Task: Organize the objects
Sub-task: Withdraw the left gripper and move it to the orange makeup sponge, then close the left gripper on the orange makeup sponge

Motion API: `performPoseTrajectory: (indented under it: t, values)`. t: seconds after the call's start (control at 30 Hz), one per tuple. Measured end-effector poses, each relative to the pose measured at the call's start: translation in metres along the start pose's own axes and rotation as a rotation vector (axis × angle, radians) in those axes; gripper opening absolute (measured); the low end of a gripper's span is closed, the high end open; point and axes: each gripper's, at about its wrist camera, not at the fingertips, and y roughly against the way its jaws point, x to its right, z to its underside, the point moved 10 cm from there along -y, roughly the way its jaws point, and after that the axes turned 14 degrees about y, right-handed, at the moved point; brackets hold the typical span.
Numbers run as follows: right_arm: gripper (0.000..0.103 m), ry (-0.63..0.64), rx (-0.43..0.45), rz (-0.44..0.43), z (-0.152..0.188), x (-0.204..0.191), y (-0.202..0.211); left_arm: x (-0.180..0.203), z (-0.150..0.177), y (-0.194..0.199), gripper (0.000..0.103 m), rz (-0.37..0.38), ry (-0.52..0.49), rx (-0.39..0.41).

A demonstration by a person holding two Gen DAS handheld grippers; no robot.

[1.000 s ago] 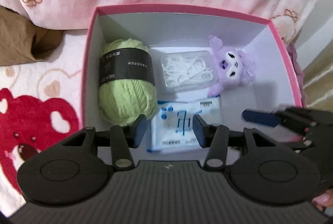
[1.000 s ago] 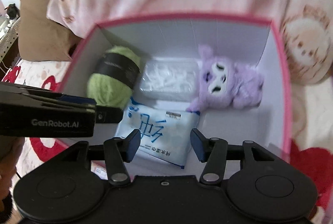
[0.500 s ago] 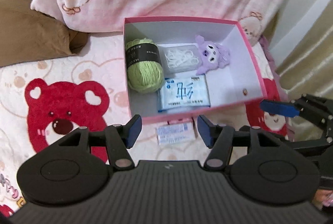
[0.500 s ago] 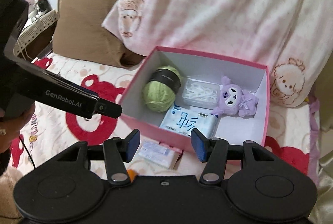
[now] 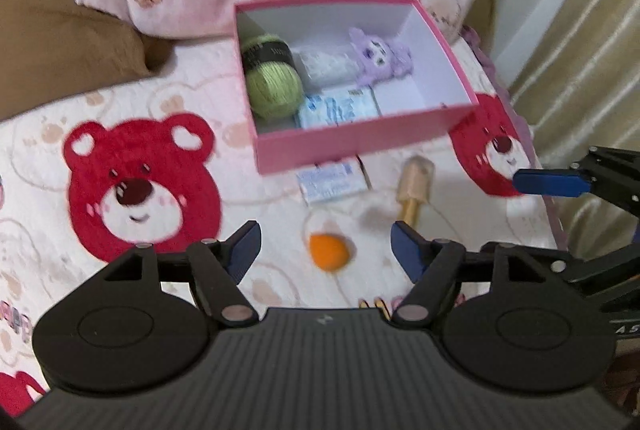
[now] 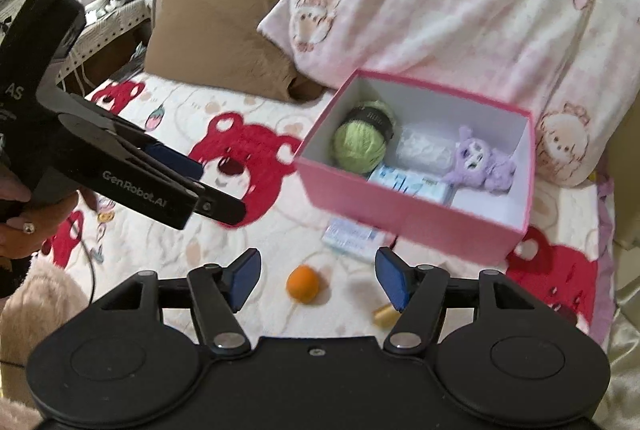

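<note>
A pink box [image 5: 360,146] [image 6: 400,214] on the bed holds a green yarn ball [image 5: 274,86] [image 6: 360,146], a clear case of floss picks [image 5: 326,68], a purple plush [image 5: 380,56] [image 6: 480,162] and a blue tissue pack [image 5: 338,108]. In front of the box lie a small blue pack [image 5: 332,180] [image 6: 352,236], an orange ball [image 5: 329,252] [image 6: 303,282] and a golden tube [image 5: 414,186] [image 6: 384,314]. My left gripper [image 5: 325,244] and right gripper [image 6: 318,272] hover above these loose items. Both sets of jaws are opening, with nothing between them.
The bear-print sheet [image 5: 140,190] covers the bed. A pink blanket [image 6: 460,10] and a brown pillow [image 6: 224,30] lie behind the box. A curtain [image 5: 580,50] hangs at the right bed edge. A hand [image 6: 16,226] holds the left gripper's body [image 6: 120,170] at the left.
Both grippers have drawn back and up from the box, which now looks smaller and farther. Both jaws have widened. The loose items in front of the box have come into view.
</note>
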Motion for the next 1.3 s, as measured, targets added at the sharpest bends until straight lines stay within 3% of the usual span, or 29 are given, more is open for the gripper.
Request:
performPoseTrajectory:
  t: [0.3, 0.57, 0.83, 1.0, 1.3]
  values:
    - [0.068, 0.05, -0.024, -0.093, 0.025, -0.032, -0.039, -0.005, 0.035, -0.045, 0.069, 0.035, -0.003, -0.039]
    - [0.069, 0.106, -0.007, -0.111, 0.042, -0.05, -0.088, -0.024, 0.049, -0.081, 0.069, 0.044, 0.051, -0.039]
    - [0.069, 0.105, -0.011, -0.043, 0.062, -0.042, -0.136, -0.038, 0.057, -0.112, 0.068, 0.081, 0.066, 0.024]
    - [0.069, 0.109, -0.008, -0.014, 0.07, -0.041, -0.155, -0.041, 0.061, -0.132, 0.066, 0.124, 0.113, 0.016]
    - [0.068, 0.132, 0.004, 0.004, 0.076, -0.044, -0.181, -0.034, 0.058, -0.147, 0.044, 0.176, 0.126, 0.023]
